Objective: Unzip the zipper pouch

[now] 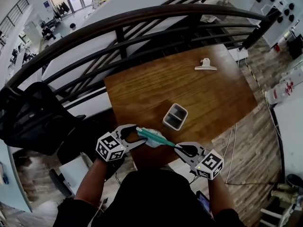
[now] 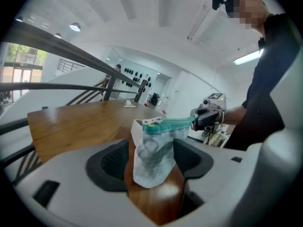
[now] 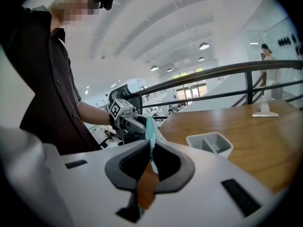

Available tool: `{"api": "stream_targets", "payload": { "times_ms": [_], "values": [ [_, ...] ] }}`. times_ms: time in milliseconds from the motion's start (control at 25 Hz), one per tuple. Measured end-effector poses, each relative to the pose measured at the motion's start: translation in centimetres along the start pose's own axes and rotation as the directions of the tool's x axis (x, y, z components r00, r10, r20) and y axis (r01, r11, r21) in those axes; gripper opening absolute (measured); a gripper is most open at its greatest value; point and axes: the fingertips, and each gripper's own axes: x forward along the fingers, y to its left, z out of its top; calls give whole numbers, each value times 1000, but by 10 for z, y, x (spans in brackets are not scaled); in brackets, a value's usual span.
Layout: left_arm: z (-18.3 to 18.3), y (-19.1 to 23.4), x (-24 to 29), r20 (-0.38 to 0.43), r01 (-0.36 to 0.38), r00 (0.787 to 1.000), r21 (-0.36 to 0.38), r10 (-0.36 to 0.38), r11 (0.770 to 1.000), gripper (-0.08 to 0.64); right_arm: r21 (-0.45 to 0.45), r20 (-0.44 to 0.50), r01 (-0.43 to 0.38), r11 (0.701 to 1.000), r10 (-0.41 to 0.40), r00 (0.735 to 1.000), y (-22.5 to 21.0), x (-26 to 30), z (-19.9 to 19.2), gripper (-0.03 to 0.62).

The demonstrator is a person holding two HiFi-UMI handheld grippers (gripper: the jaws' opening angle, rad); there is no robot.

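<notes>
A small pale fabric pouch (image 1: pixel 154 137) with a teal zipper along its top hangs over the near edge of the wooden table (image 1: pixel 203 93). My left gripper (image 1: pixel 138 135) stands open with its jaws wide. The pouch (image 2: pixel 152 160) sits between the pads, with gaps at its sides. My right gripper (image 1: pixel 180 148) is shut on the pouch's other end. In the right gripper view a teal and white edge of the pouch (image 3: pixel 150 126) is pinched between the jaws. The left gripper (image 3: pixel 125 119) shows just beyond it.
A white two-compartment container (image 1: pixel 175 116) stands on the table just beyond the pouch. A white clip (image 1: pixel 205 65) lies at the far side. A dark curved railing (image 1: pixel 142 22) runs behind the table. A black chair (image 1: pixel 33 117) is at the left.
</notes>
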Motion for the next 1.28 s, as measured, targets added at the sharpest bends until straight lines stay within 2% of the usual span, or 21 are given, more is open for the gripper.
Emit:
{"api": "stream_targets", "payload": {
  "times_ms": [120,320,440,560,680,840,1120,1280],
  "values": [
    [8,-5,7,-24,37,999,67,-35,997,288,13,-8,11,1000,-11,1000,-6,-4,-5,17],
    [18,-19,18,-28,113,993,86,-111,990,284,16,-10,58,998,-58,998,-17,-11,-7,17],
    [14,-28,19,-45,127,991,109,-123,986,230,31,-5,123,992,-123,992,-32,-15,-7,17],
    [13,-38,13,-26,138,990,87,-136,987,164,47,-13,177,983,-177,984,-42,-19,-8,17],
    [13,-42,6,7,129,991,55,-130,990,130,62,-26,219,974,-218,976,-51,-18,-10,18],
    [9,-46,2,32,116,993,21,-116,993,100,73,-50,268,961,-265,963,-62,-12,-13,18],
    [4,-52,1,27,94,995,32,-95,995,75,86,-58,297,951,-292,955,-71,-9,-10,21],
    [5,-51,4,38,91,995,12,-91,996,40,105,-76,322,941,-316,946,-75,-9,-12,29]
  ]
}}
